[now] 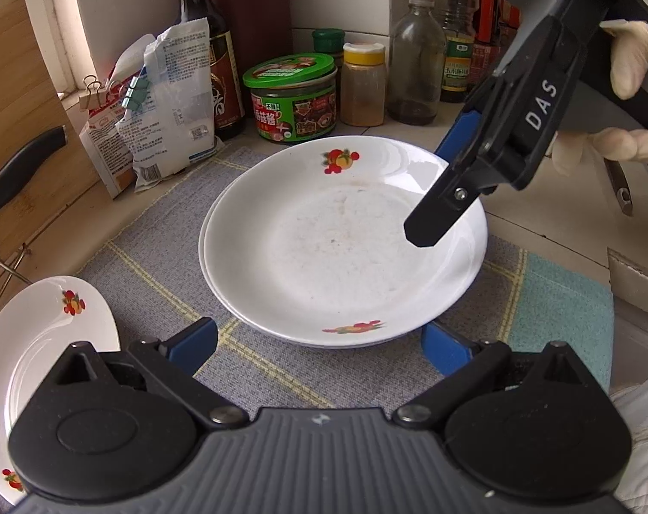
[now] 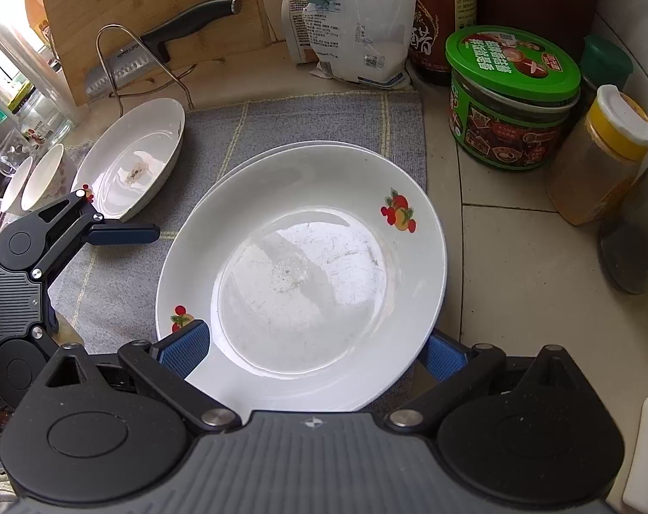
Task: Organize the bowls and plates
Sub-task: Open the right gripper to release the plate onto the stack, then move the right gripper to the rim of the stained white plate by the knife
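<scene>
The stack of 2 plates (image 2: 307, 257) sits rim-up on the grey cloth (image 1: 152, 265) on the table, round and so with no long axis. The right tongs (image 2: 315, 351) straddle its near rim, spread and gripping nothing; the left tongs (image 1: 319, 342) hover spread beside it. Stacking looks underway; next, I'd guess, the left tongs must fetch the loose plate (image 1: 45, 342) at the cloth's edge.

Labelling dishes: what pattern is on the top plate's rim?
White top plate with small red-and-orange fruit motifs on the rim; clearest in the right wrist view.
</scene>
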### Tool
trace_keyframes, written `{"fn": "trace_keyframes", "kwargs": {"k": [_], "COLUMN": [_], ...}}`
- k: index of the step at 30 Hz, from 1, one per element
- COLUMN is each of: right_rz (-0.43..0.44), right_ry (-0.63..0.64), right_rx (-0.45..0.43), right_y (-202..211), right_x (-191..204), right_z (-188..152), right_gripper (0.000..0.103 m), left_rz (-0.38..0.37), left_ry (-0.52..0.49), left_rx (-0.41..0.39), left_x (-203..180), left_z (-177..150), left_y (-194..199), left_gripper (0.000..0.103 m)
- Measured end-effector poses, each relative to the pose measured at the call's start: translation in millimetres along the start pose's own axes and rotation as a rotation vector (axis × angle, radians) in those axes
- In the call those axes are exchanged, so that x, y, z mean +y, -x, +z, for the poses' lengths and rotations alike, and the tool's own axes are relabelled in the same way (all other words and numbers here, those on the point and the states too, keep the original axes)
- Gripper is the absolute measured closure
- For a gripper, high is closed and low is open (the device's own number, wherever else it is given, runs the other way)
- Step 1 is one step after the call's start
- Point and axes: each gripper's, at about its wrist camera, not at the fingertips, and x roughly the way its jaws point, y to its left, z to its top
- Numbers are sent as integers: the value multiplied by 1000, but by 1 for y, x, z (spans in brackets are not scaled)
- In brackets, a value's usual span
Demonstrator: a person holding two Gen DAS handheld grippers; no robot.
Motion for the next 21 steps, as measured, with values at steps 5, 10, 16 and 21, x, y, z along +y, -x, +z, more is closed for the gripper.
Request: {"fn": "trace_keyframes", "kwargs": {"k": [5, 10, 16, 21], "right_rz": [-6, 1, 62, 119], "right_ry": [28, 78, 173, 235], "right_rx": [-40, -146, -212, -209], "right_y": [10, 26, 27, 18], "right_x": [5, 15, 34, 55], "right_z": [-5, -8, -11, -5], "right_gripper": [0, 0, 0, 0], "left_rz": [10, 78, 225, 357], "left_ry": [59, 111, 269, 423], "left_rx": [-29, -83, -103, -66], "left_x": [0, -6, -4, 13], "left_z": [-1, -3, -16, -41], "left_y": [10, 30, 52, 67], "left_gripper": [2, 2, 1, 1]}}
